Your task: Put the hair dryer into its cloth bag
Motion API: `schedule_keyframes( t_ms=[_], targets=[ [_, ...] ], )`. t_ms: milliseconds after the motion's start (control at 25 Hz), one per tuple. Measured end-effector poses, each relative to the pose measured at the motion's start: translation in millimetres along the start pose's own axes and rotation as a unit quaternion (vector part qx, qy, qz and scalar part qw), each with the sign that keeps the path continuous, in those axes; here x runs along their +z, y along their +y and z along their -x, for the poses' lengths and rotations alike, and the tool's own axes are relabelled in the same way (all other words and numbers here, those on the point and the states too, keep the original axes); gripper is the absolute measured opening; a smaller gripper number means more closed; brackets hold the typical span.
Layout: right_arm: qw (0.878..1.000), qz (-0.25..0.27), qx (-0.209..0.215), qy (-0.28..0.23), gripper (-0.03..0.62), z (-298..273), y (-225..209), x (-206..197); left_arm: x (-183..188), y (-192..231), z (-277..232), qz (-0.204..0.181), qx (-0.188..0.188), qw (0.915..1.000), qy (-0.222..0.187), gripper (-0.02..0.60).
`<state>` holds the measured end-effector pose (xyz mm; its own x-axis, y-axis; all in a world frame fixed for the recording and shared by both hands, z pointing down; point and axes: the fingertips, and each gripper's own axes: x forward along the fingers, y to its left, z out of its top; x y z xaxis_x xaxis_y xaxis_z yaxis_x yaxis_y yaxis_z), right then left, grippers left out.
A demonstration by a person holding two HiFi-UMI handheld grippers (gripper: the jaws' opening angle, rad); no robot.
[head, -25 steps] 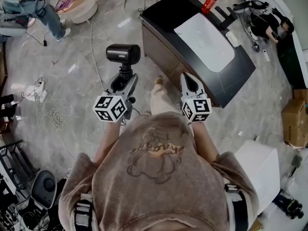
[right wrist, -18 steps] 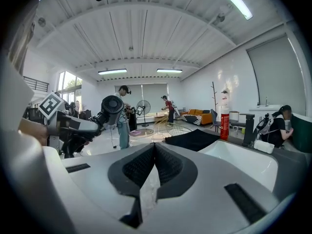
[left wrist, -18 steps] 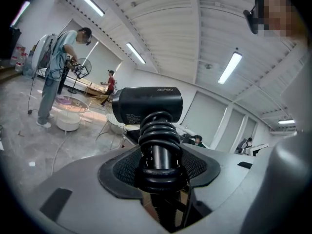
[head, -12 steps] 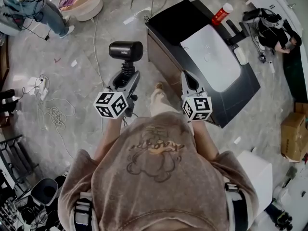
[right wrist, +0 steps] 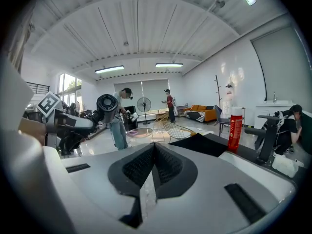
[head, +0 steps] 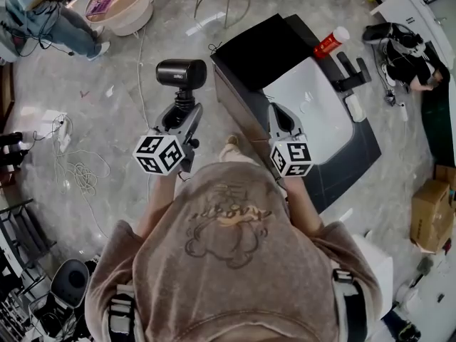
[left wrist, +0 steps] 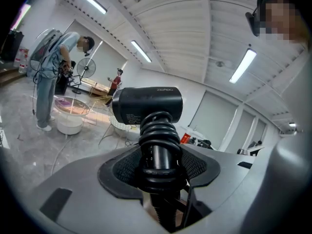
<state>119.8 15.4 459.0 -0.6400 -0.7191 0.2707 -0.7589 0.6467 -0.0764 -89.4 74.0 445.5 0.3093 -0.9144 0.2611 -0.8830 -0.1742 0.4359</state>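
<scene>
My left gripper (head: 182, 112) is shut on the handle of a black hair dryer (head: 182, 72), which stands upright above the floor with its cord coiled round the handle. In the left gripper view the pads (left wrist: 122, 167) press on that coiled handle below the dryer's barrel (left wrist: 148, 104). My right gripper (head: 279, 112) is shut with nothing in it, at the near edge of a black table (head: 263, 45). A flat white cloth piece (head: 313, 95), perhaps the bag, lies on the table. The right gripper view shows the closed jaws (right wrist: 153, 150) and the dryer (right wrist: 106, 103) off to the left.
A red can (head: 329, 41) and a black stand (head: 353, 73) sit at the table's far side. Cables (head: 78, 173) trail over the marble floor at left. A person (head: 43, 16) stands by a round white tub (head: 121, 2). A cardboard box (head: 434, 212) is at right.
Both grippers and the person carrying them have moved toward the black table, which now lies closer under the right gripper. The dryer stays held and the right jaws stay closed.
</scene>
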Motion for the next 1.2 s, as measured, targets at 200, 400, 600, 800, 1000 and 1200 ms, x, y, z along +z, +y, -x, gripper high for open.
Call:
schedule_keyframes(
  t_ms=[200,400,600,800,1000,1200],
  targets=[
    [1.000,0.000,0.012,0.001,0.003,-31.5,-26.0,12.2,19.7,1.4,-35.6,0.002,0.002,1.0000,-0.007,0.245],
    [1.000,0.006,0.022,0.004,0.003,-55.8,-37.5,18.7,32.7,7.3,-56.6,0.000,0.002,0.9999,-0.013,0.245],
    [1.000,0.007,0.017,0.009,0.003,-71.3,-42.2,25.7,43.9,17.3,-70.7,-0.008,-0.003,1.0000,-0.002,0.245],
    [1.000,0.005,-0.002,0.009,0.003,-91.1,-46.8,34.4,60.8,31.2,-87.5,-0.015,-0.021,0.9996,0.011,0.245],
    [1.000,-0.003,-0.027,0.005,0.003,-105.6,-49.2,41.2,73.0,46.2,-101.3,-0.025,-0.039,0.9986,0.027,0.245],
    [0.999,-0.006,-0.039,0.006,0.003,-118.1,-49.3,38.4,76.0,57.0,-114.6,-0.028,-0.052,0.9976,0.036,0.245]
  ],
)
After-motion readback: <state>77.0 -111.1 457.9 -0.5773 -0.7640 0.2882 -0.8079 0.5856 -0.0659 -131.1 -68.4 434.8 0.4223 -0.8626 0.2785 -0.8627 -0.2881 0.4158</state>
